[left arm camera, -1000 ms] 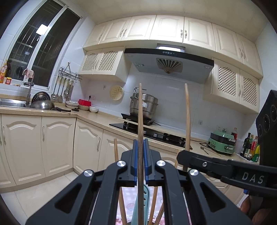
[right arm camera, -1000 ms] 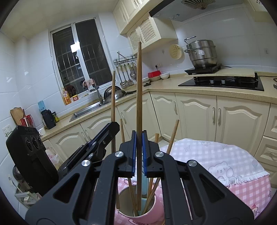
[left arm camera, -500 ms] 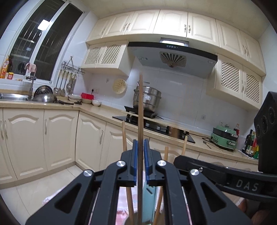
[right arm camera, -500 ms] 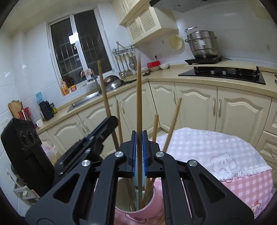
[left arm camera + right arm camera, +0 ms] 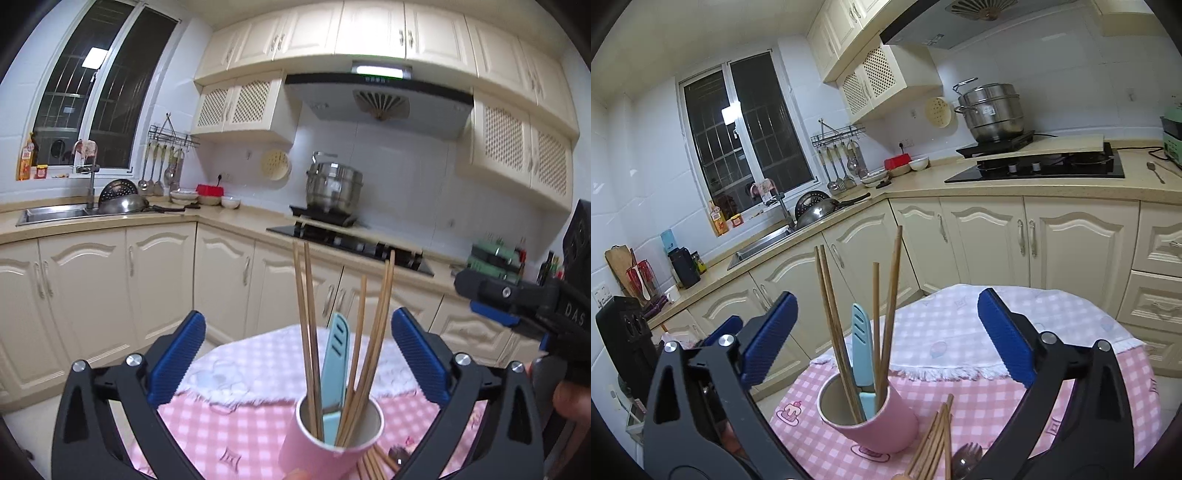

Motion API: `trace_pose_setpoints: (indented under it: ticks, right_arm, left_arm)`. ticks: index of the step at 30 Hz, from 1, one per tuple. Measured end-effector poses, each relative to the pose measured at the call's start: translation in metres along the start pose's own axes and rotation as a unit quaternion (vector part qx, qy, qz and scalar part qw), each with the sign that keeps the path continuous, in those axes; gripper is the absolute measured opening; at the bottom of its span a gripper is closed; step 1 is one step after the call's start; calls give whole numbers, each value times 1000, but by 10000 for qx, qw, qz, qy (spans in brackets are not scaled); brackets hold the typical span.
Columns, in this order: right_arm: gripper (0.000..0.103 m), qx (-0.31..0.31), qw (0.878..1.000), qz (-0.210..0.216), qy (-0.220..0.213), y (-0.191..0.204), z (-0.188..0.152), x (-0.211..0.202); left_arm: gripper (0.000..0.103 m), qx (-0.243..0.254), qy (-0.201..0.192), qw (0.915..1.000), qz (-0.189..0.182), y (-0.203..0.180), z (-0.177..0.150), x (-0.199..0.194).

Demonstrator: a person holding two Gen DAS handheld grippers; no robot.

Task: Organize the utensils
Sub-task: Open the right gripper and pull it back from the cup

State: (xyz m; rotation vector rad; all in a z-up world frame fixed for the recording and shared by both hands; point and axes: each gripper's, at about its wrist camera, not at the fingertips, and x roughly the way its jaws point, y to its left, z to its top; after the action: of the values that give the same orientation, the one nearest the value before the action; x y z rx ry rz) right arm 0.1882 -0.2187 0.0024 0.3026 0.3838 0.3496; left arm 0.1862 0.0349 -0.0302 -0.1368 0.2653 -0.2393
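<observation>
A pink cup point(image 5: 325, 443) stands on the pink checked tablecloth point(image 5: 229, 428). It holds several wooden chopsticks point(image 5: 308, 332) and a light blue sheathed knife point(image 5: 335, 354). My left gripper point(image 5: 293, 354) is open and empty, jaws wide either side of the cup, just above it. In the right wrist view the cup point(image 5: 875, 424) sits low in the middle. My right gripper point(image 5: 886, 339) is open and empty over it. More chopsticks point(image 5: 932, 439) and a metal spoon point(image 5: 967, 456) lie on the cloth in front of the cup.
The round table point(image 5: 997, 332) carries a white cloth under the pink one. Cream cabinets point(image 5: 997, 240), a sink point(image 5: 51, 214) and a hob with a steel pot point(image 5: 334, 188) line the walls behind. The other gripper shows at the right edge point(image 5: 517, 299).
Both grippers opened and let go of a chopstick each. Those chopsticks now stand in the cup. Both grippers drew back and the cup came into view.
</observation>
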Motion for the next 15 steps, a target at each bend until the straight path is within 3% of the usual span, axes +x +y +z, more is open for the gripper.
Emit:
trace_pose_setpoints:
  ticks: [15]
  right_arm:
    - [97,17,9988,-278,412,-29,-8,-41]
  left_arm:
    - [99,359,541,9978,106,-23,-2,-31]
